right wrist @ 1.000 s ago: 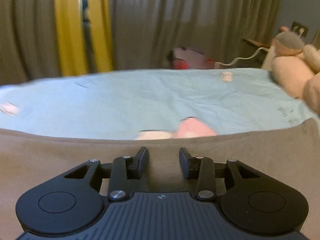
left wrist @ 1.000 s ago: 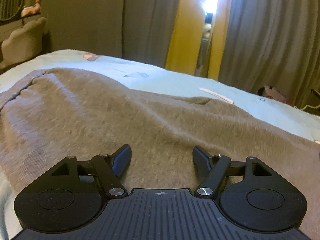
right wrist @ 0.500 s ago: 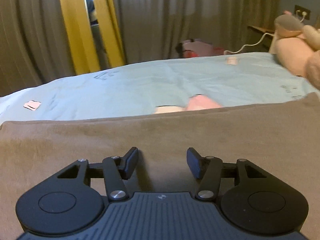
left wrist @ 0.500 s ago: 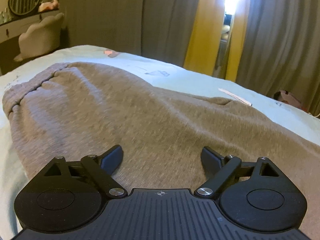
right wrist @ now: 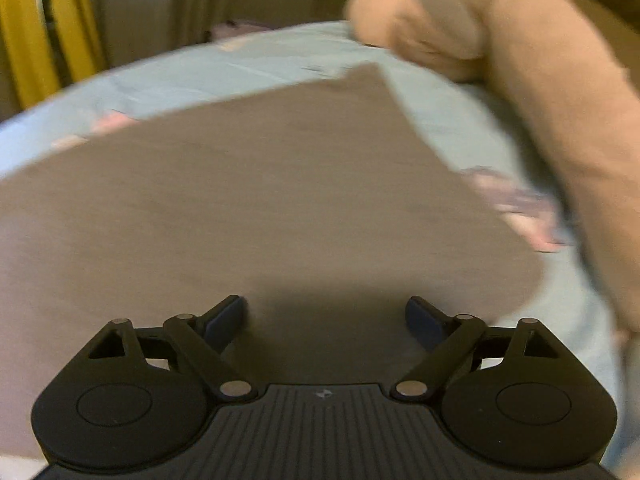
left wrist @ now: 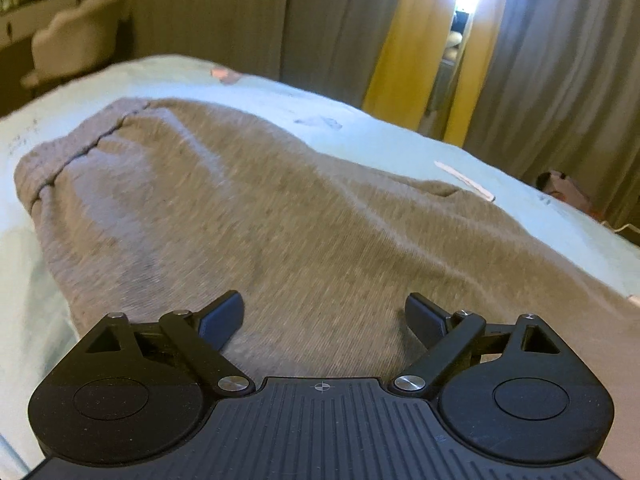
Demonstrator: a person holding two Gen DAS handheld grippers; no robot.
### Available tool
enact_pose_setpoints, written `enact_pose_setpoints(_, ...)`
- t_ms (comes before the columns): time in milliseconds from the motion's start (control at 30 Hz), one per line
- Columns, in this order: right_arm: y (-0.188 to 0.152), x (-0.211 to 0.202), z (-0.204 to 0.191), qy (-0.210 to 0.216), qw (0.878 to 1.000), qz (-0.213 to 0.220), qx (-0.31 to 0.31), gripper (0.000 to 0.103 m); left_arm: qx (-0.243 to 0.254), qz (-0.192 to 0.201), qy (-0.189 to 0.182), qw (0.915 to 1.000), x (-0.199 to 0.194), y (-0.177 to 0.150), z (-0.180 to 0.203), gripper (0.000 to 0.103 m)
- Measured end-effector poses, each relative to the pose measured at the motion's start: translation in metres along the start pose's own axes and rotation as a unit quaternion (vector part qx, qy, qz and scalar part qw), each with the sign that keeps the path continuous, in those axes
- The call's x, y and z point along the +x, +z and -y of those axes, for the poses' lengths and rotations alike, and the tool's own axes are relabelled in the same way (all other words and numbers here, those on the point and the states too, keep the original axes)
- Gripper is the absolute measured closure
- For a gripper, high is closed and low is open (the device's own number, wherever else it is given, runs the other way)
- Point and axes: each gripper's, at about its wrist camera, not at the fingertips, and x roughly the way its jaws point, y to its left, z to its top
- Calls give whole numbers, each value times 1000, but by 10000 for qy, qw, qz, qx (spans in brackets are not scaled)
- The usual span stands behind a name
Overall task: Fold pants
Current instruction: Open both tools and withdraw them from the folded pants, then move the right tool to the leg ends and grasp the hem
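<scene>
Hovering low over the pants, the left gripper has its fingers spread wide with nothing between them, the grey-brown fabric lying right under and ahead of the tips. The cloth runs forward to a seamed band at the far left, spread on the pale blue bedsheet. Beyond the bed hang grey curtains and a yellow curtain, with a chair off to the far left.

The right gripper is likewise splayed apart and empty, poised over the pants, whose corner shows ahead to the right. A big peach plush toy lies along its right side, blurred.
</scene>
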Motion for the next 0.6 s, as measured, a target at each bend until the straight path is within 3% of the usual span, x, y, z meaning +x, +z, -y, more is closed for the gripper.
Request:
enact_pose_setpoints(167,-9,4,21,181,9995,18,267,4,-279,-146,-41,9995,-8,16,-29,9)
enact_pose_setpoints(333,-8,7,18,102,9998,42,146,4,295,-103,223,9993,-17,26,-46,9)
enact_pose_setpoints(433,-8,9,18,139,9997,58,183,4,335,-198,413,9984,-17,28,-62,9)
enact_pose_setpoints(600,-11,5,16,140,9997,82,199,4,146,-454,1232,9912,-4,31,-88,10)
